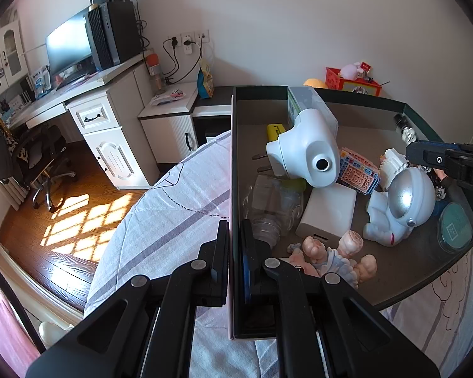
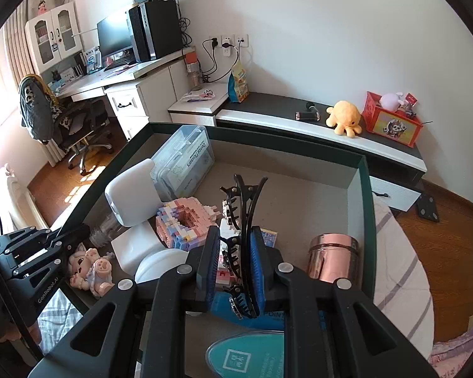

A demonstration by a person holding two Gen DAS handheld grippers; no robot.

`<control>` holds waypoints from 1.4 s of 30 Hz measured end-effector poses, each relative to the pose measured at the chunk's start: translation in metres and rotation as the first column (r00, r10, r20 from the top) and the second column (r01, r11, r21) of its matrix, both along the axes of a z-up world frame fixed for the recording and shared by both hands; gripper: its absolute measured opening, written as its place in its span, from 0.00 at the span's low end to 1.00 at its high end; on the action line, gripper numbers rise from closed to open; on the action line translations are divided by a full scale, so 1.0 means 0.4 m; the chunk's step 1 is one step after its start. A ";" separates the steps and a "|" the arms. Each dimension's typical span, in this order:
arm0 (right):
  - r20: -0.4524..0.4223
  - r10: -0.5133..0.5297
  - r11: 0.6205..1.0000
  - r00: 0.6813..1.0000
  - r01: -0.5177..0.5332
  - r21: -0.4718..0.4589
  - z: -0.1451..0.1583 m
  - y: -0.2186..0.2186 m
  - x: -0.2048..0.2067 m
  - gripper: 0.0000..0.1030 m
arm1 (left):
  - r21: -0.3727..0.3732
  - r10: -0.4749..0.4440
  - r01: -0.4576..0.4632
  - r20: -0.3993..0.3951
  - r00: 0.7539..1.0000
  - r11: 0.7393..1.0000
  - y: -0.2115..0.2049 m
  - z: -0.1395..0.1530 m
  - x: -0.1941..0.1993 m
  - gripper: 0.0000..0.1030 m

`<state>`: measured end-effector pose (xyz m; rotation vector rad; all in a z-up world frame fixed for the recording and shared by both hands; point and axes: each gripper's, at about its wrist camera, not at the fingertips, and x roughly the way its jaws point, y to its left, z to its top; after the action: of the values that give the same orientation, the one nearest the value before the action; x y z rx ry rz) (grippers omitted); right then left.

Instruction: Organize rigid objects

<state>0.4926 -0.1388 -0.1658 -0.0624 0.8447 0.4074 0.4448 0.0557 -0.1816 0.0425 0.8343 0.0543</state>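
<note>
I see the dark-rimmed box point(image 2: 367, 195) on the striped bedspread point(image 1: 160, 214), largest item in view, filling the centre of both wrist views. My left gripper point(image 1: 235, 249) is clamped tight on the box's side wall, one finger outside, one inside, at 6 o'clock in the left view. My right gripper point(image 2: 235, 258) is pinched narrow on a black hair claw clip point(image 2: 242, 208), held above the box interior; the clip's curved teeth stick up toward 12 o'clock from the blue pads point(image 2: 257, 261). Inside the box, from the left view: white camera-like device point(image 1: 309, 154) at centre, astronaut figure point(image 1: 400, 204) at 3 o'clock, white block point(image 1: 328, 211) between them, pastel brick model point(image 1: 359, 170) behind it, doll point(image 1: 334, 258) at 5 o'clock. Copper tin point(image 2: 334, 258) sits at 3 o'clock of the right gripper.
</note>
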 end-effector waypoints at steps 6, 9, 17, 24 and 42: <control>0.020 0.012 0.999 1.000 -0.012 0.042 0.010 0.009 -0.010 0.21 | 0.001 0.000 0.000 -0.001 1.000 1.000 0.001 -0.001 -0.002 0.05; 0.043 -0.004 0.999 0.999 0.002 0.037 0.025 0.006 -0.023 0.45 | 0.017 -0.001 0.001 0.005 1.000 1.000 -0.002 0.010 -0.004 0.06; 0.087 -0.060 0.998 0.994 0.062 -0.020 0.065 -0.031 -0.080 0.80 | 0.065 -0.005 0.001 0.058 0.998 0.998 -0.018 0.087 -0.034 0.06; 0.087 -0.116 0.992 0.989 0.119 -0.029 0.083 -0.085 -0.111 0.83 | 0.055 -0.070 0.065 0.088 0.994 0.996 -0.079 0.136 -0.059 0.07; 0.103 -0.138 0.990 0.985 0.138 0.006 0.100 -0.154 -0.197 1.00 | 0.043 -0.129 0.124 0.131 0.983 0.991 -0.199 0.183 -0.113 1.00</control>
<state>0.4137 -0.2005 -0.1257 -0.0253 0.7426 0.2708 0.3996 -0.0237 -0.1084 0.1236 0.6956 -0.0476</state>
